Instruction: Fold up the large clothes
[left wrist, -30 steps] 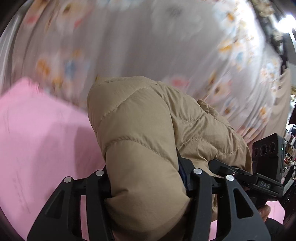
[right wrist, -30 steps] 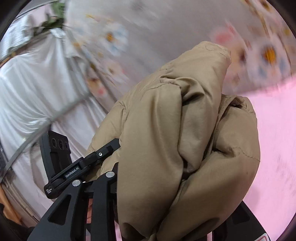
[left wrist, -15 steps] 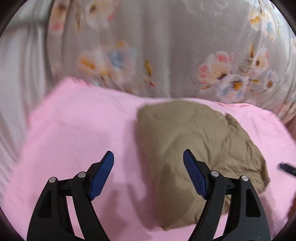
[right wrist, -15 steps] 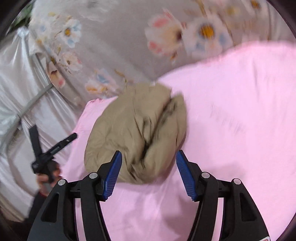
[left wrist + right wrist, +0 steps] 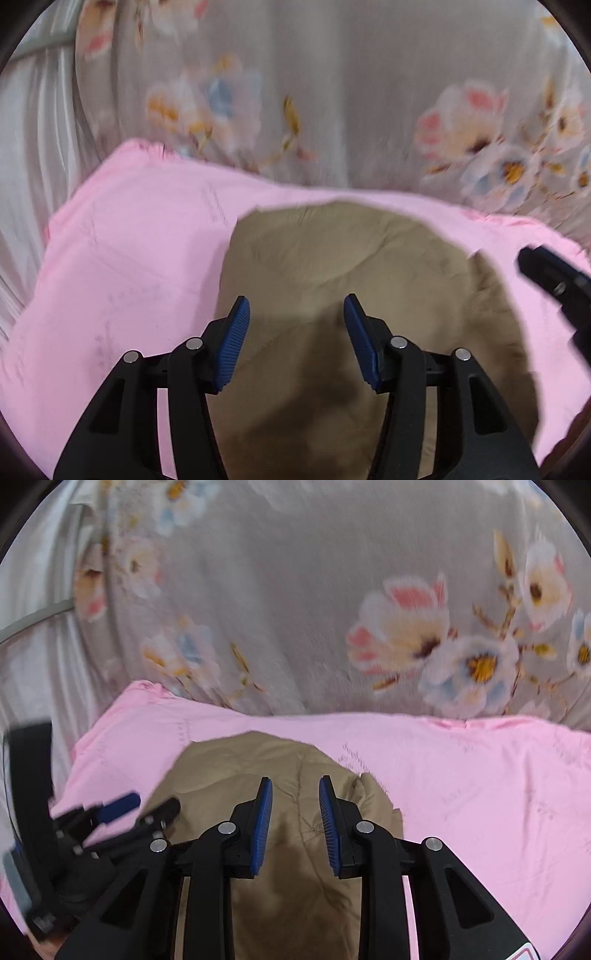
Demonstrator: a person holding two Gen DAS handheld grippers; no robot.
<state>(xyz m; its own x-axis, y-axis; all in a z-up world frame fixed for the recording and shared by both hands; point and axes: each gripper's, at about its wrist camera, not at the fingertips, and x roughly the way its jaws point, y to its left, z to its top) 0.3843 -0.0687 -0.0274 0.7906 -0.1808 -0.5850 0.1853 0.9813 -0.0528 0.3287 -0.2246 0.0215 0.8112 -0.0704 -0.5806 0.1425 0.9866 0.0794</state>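
The tan quilted jacket (image 5: 332,288) lies folded into a compact bundle on the pink sheet (image 5: 122,280), near the sheet's far edge, where the grey floral curtain (image 5: 332,92) hangs just behind it. Pink sheet shows on both sides of the jacket and in a thin strip beyond it.

Left gripper (image 5: 295,334): held above the near half of the jacket, pointing down at it. Its jaws are closing, about half apart, with nothing between the blue pads (image 5: 232,339); the pads stand clear of the fabric, and the jacket is seen only below them. Released.

Right gripper (image 5: 295,821): likewise above the jacket (image 5: 258,768), over its near right portion. Its jaws are closing and stand narrower than the left pair, with a gap left between the pads and no fabric pinched in it. Released.

In the right wrist view the left gripper appears blurred at the jacket's left edge. In the left wrist view a black part of the right gripper (image 5: 554,280) shows beside the jacket's right edge, over the sheet.

Both views are blurred by motion; seam detail on the jacket is faint.
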